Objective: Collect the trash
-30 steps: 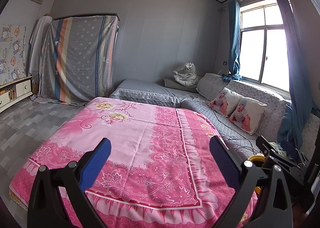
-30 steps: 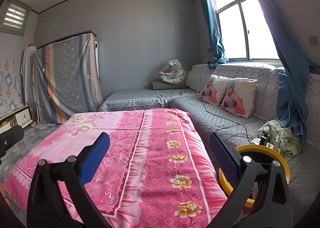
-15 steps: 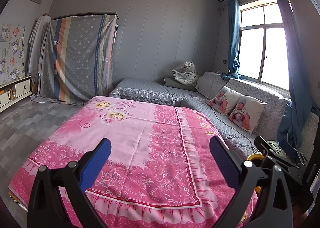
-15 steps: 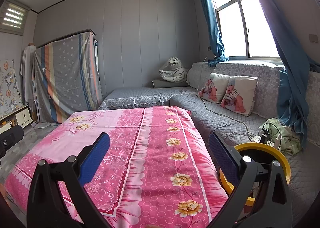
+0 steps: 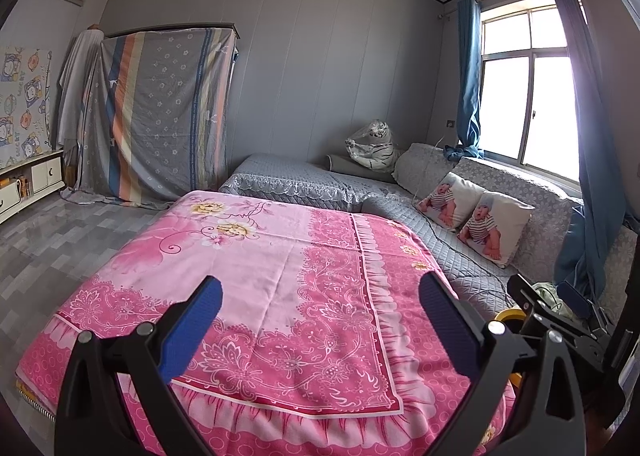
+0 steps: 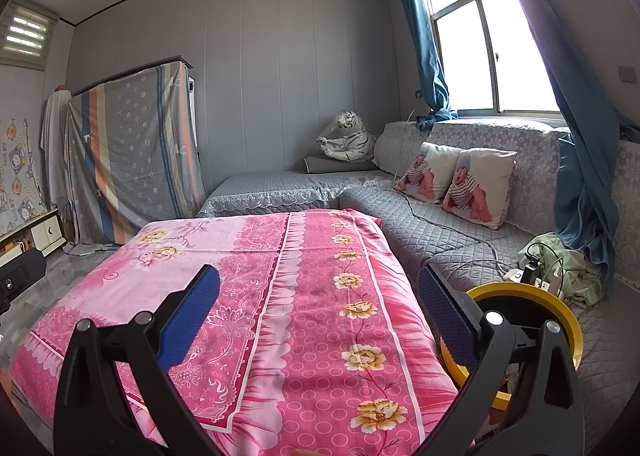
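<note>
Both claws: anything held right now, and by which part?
Nothing held. The left claw and the right claw are both open, with only the pink bedspread visible between their pads.

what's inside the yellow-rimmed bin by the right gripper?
The yellow-rimmed bin shows only a dark interior near its rim. The right gripper finger covers its left side, so the contents, if any, can't be seen.

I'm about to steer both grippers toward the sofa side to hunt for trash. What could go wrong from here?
The white cable trails across the grey sofa cover to a power strip; a gripper could snag it. The yellow-rimmed bin sits right beside the open right gripper and might tip. No trash shows yet.
</note>
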